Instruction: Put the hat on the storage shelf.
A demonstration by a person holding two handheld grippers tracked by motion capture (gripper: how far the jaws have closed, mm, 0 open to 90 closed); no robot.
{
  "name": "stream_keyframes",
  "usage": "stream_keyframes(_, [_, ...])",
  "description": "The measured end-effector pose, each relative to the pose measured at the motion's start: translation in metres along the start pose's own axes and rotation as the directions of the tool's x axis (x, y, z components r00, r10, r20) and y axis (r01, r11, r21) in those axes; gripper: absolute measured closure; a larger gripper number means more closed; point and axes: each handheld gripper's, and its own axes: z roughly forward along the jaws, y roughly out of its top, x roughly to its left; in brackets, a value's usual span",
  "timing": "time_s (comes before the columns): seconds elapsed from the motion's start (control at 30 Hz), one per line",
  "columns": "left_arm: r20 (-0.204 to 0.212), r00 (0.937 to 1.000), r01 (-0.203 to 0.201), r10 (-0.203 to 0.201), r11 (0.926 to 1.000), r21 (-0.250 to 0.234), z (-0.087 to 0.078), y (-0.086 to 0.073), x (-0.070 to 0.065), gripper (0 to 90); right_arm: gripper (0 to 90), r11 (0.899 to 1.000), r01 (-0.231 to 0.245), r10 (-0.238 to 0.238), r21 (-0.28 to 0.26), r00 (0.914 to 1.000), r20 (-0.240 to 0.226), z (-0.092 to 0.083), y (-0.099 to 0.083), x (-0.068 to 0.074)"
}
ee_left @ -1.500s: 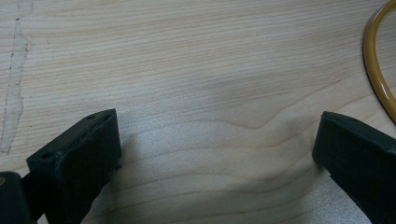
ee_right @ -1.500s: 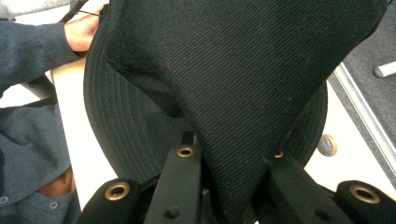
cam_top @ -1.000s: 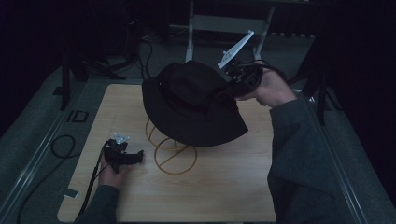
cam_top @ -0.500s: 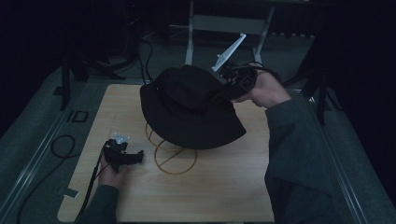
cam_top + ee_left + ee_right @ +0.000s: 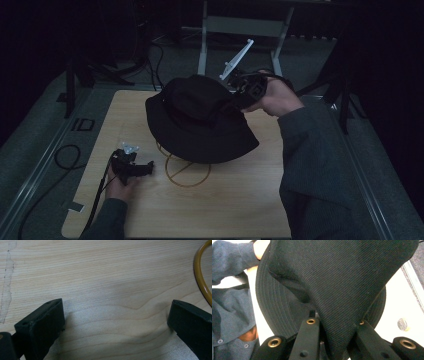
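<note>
A black bucket hat (image 5: pixel 200 120) hangs over the middle of the wooden table (image 5: pixel 240 205), and its brim hides the table beneath. My right gripper (image 5: pixel 239 98) holds it from the right at the crown. In the right gripper view the two jaws of my right gripper (image 5: pixel 335 322) are shut on a fold of the hat's (image 5: pixel 342 277) fabric. My left gripper (image 5: pixel 148 168) rests on the table at the front left, jaws pointing right. In the left gripper view my left gripper (image 5: pixel 115 315) stands wide open over bare wood with nothing between the jaws.
A yellow wire ring (image 5: pixel 187 172) with a bar across it lies on the table under the hat's front brim; its edge (image 5: pixel 200 277) curves past the left gripper's far side. Black cables (image 5: pixel 65 155) and a metal frame (image 5: pixel 240 25) lie on the floor around the table.
My right gripper and the hat have drifted a little to the left. The left hand has stayed where it was.
</note>
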Motion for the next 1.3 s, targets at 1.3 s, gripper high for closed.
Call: stream_keyframes(1.3, [0.002,1.0,-0.006,0.006,1.0,0.003,0.0,0.0,0.0,1.3,65.9,0.998,0.006,-0.003,0.055,0.9987,-0.05,0.033,0.019,0.005])
